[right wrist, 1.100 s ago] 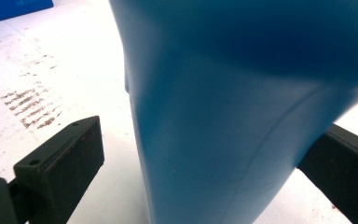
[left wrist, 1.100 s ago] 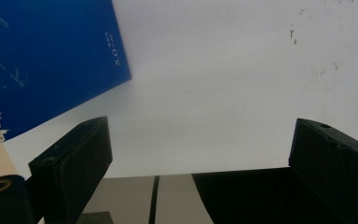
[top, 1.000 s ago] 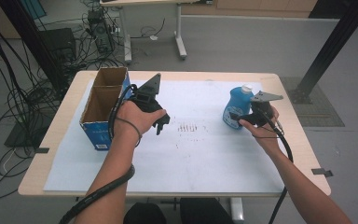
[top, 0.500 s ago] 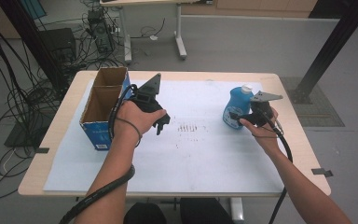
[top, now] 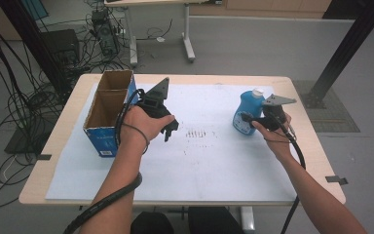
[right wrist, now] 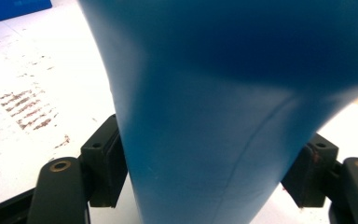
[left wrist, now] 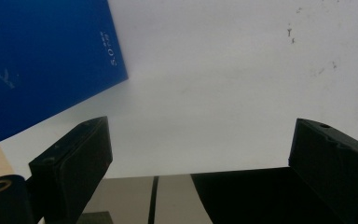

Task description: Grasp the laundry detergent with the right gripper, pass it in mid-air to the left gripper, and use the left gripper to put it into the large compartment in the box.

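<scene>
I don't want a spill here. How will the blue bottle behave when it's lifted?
The blue bottle looks like smooth, rigid plastic, so it may slip where its body tapers between the right hand-held gripper jaws. It is upright and tallish, so a sideways nudge could tip it. Its weight can't be judged.

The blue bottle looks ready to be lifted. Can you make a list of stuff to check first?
1. Right gripper has its jaws on both sides of the blue bottle: ok, the right gripper view shows a jaw against each side.
2. Grip firm enough to lift: cannot tell.
3. Bottle cap on: ok, a white cap sits on top.
4. Cardboard box open at the top: ok, if the bottle goes there.
5. Left gripper free: ok, jaws wide apart over the white sheet, holding nothing.
6. Path between bottle and box: not ok, the left hand sits in it.
</scene>
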### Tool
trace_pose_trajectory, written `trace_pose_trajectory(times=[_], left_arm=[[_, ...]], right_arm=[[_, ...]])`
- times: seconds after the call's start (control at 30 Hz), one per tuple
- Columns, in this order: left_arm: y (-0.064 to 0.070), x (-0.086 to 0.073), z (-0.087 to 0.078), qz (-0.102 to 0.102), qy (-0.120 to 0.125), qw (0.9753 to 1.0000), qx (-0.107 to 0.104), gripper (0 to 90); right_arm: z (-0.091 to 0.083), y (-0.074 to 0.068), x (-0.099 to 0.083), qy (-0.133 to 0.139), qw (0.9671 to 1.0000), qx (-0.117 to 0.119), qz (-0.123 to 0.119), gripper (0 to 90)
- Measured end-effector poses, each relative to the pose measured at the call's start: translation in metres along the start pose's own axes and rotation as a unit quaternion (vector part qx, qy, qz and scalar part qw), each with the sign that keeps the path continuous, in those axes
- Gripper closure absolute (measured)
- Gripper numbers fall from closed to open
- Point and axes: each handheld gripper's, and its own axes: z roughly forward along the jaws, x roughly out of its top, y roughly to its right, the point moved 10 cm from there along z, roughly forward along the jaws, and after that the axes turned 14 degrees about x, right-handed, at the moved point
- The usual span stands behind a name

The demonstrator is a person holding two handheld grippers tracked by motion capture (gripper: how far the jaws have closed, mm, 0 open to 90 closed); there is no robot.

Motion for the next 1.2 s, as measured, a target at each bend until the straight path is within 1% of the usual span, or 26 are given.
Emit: trace_pose_trajectory(times=[0.07, 0.27, 0.33, 0.6, 0.8, 1.2], left_arm=[[0.0, -0.0001, 0.0002, 0.0, 0.0, 1.0, 0.0, 6.3], [-0.0015, -0.0002, 0.0003, -0.004, 0.0, 1.0, 0.001, 6.3], [-0.002, -0.0005, 0.0002, -0.003, 0.0, 1.0, 0.001, 6.4], [-0.0015, -0.0016, 0.0013, -0.002, -0.001, 1.0, 0.0, 6.3], [-0.0013, -0.0014, 0.0007, -0.003, 0.001, 1.0, 0.0, 6.4], [-0.0008, -0.0012, -0.0015, -0.004, 0.004, 1.0, 0.001, 6.3]], right_arm=[[0.0015, -0.001, -0.0005, -0.003, 1.0, 0.002, -0.003, 30.3], [0.0038, -0.0035, -0.001, 0.0, 0.9999, 0.01, -0.003, 36.6], [0.0046, -0.0044, -0.0009, 0.0, 0.9999, 0.009, -0.008, 38.6], [0.0044, -0.0048, -0.0012, 0.004, 0.9999, 0.012, -0.004, 39.9], [0.0037, -0.0046, -0.001, 0.012, 0.9997, 0.021, 0.005, 41.2], [0.0035, -0.0046, -0.001, 0.012, 0.9996, 0.026, 0.003, 42.0]])
